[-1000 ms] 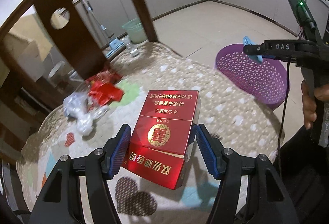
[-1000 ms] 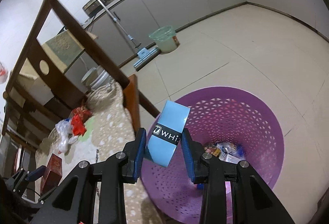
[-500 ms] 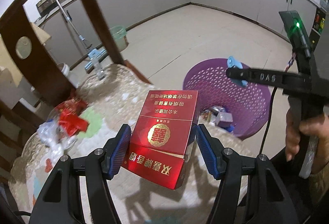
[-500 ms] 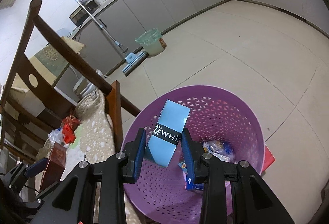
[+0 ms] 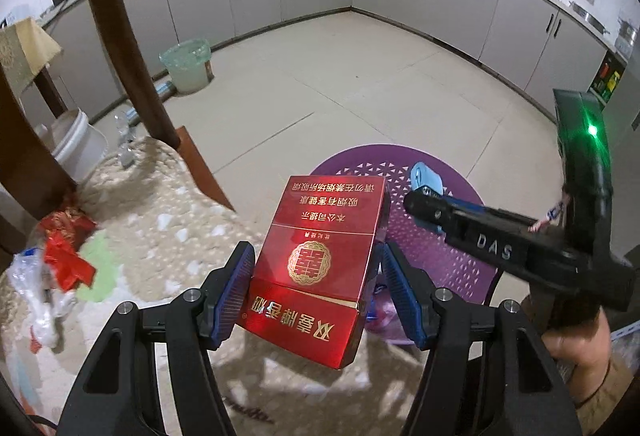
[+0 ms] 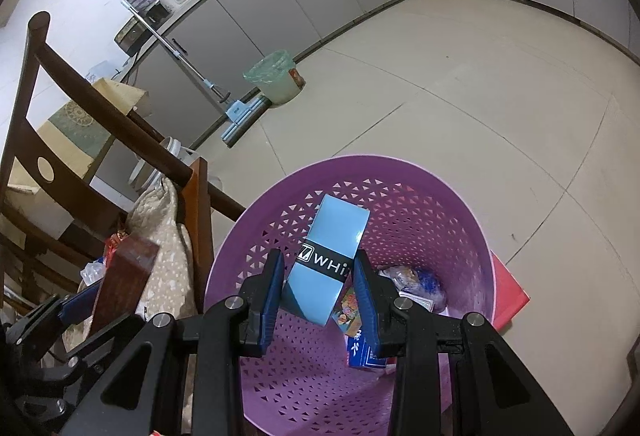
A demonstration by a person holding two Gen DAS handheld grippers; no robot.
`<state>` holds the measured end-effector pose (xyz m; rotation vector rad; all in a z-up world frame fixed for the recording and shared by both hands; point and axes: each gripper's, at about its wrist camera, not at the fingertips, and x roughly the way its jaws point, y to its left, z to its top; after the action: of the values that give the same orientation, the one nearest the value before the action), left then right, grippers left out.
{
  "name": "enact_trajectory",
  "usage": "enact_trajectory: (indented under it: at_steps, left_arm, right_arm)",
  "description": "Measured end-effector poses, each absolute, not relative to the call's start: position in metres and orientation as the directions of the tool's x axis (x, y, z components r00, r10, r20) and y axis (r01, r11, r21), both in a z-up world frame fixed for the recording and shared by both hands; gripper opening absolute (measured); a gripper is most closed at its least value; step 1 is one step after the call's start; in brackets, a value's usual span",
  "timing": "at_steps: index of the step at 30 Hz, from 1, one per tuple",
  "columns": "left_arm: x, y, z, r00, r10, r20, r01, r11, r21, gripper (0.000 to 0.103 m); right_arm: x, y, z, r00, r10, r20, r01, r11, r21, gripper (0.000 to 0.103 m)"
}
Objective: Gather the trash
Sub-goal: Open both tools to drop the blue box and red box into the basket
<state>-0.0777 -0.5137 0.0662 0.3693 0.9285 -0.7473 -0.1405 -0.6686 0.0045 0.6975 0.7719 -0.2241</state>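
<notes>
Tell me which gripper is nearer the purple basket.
Right. The right gripper, clamping a blue box, hangs over the purple basket. The left gripper, clamping a red carton, is over the cushion's edge beside it.

Dim indoor light — fisheye-bent edges, dark corners, mild blur.

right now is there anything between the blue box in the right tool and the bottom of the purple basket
No, just open air. In the right wrist view the blue box hangs inside the purple basket's mouth, with trash already lying on the bottom beside it.
</notes>
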Motion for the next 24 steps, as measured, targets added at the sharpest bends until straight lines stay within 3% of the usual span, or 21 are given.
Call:
enact_trajectory:
  at_steps: [24]
  left_arm:
    - [-0.073, -0.49, 0.068, 0.357, -0.463, -0.811, 0.666, 0.735, -0.127, 0.072]
  right_arm:
    - [-0.139, -0.668, 0.007, 0.712, 0.013, -0.702, 0.445, 0.765, 0.465, 0.046]
